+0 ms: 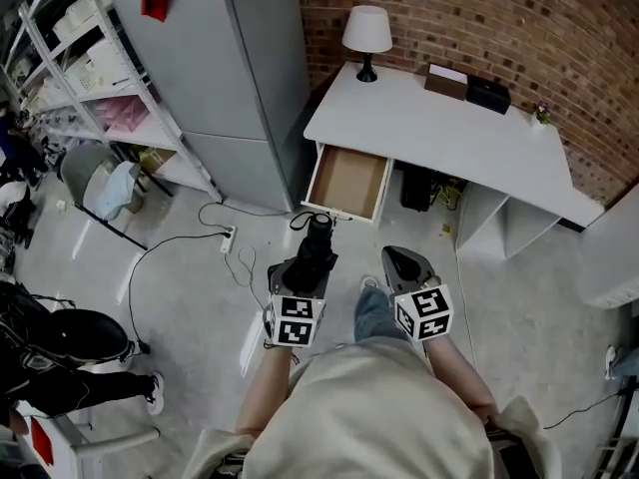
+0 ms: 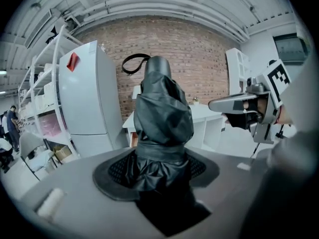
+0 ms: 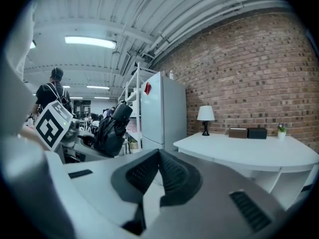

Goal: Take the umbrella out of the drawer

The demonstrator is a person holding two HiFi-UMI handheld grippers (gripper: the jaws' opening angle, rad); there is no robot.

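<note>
M: Nearest the head camera, what was logged?

R: Person's beige cloth top (image 1: 369, 422), then the two marker cubes. Left gripper (image 1: 305, 267) sat just ahead of its cube, with the right gripper (image 1: 404, 262) beside it, the two apart.

M: Jaw state?

R: Left gripper (image 2: 157, 171): jaws partly spread and clamped on the black folded fabric umbrella (image 2: 162, 116), pads (image 2: 119, 169) pressed on its bunched lower end. Right gripper (image 3: 158, 171): jaws fully together, nothing between them.

M: Umbrella position and axis?

R: Outside the drawer, held in the air above the grey floor (image 1: 519, 297). Its long axis ran along the left jaws, away from the person. The strap-loop end pointed toward the open white drawer with a brown wooden bottom (image 1: 347, 183). In the head view that tip was near the drawer's front edge. Drawer interior looked bare.

M: Beyond it?

R: White curved desk (image 1: 479, 138) carried a white table lamp (image 1: 366, 36), a brown box (image 1: 446, 80) and a black box (image 1: 488, 94). Red brick wall (image 1: 479, 18) stood behind.

M: Judgement?

R: Removal looked essentially done. The left hand alone carried the umbrella; the right was empty and free.
</note>
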